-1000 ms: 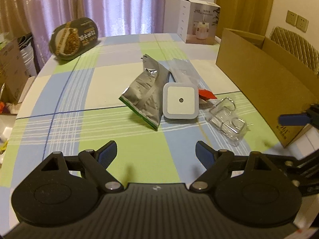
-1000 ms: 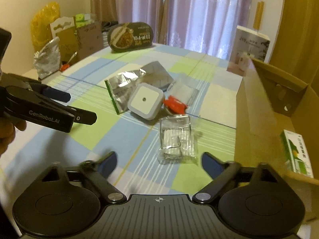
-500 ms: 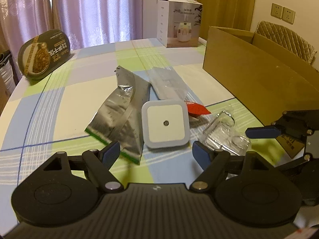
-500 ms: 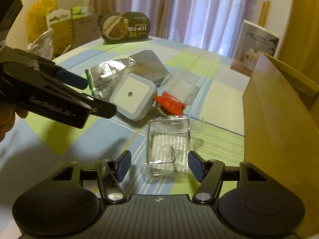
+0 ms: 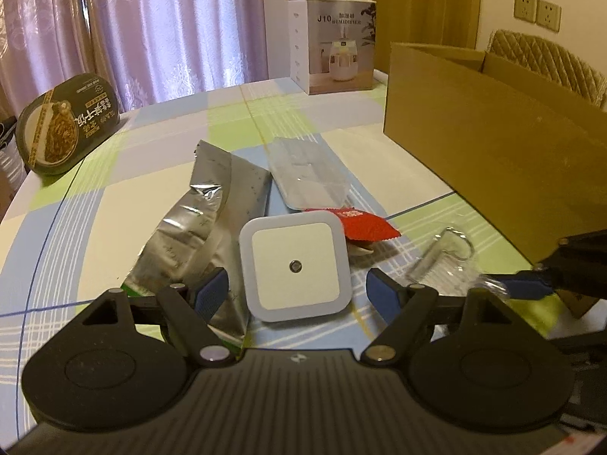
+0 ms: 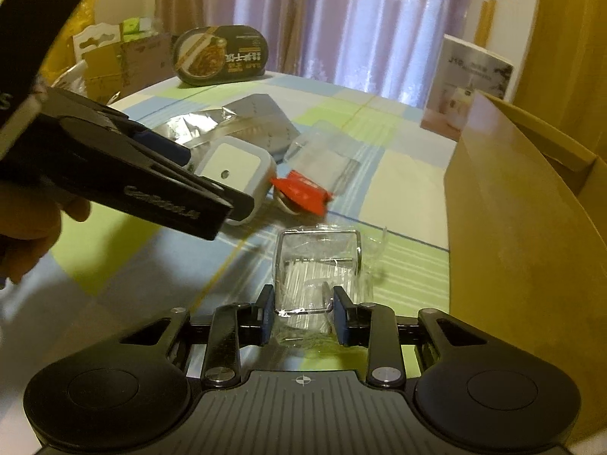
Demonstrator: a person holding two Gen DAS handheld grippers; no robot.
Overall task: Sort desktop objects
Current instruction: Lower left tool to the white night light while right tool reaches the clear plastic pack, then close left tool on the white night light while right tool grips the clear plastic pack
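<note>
A white square night light [image 5: 294, 265] lies on the checked tablecloth, between the spread fingers of my left gripper [image 5: 297, 292], which is open. A crumpled silver foil bag [image 5: 197, 227] lies to its left, with a red sachet [image 5: 366, 223] and a clear flat bag [image 5: 307, 170] behind it. My right gripper [image 6: 303, 314] is shut on a clear plastic pack with a wire hook inside [image 6: 316, 273], which still rests on the cloth. In the right wrist view my left gripper [image 6: 206, 180] straddles the night light [image 6: 235, 168].
An open cardboard box [image 6: 512, 227] stands along the right side of the table [image 5: 95, 227]. A humidifier carton [image 5: 334, 41] stands at the far edge and a dark noodle bowl pack [image 5: 64, 125] leans at the far left. A hand [image 6: 26, 227] holds the left gripper.
Both grippers moved forward and down. The left one now has the night light between its open fingers. The right one narrowed from open to shut on the clear hook pack.
</note>
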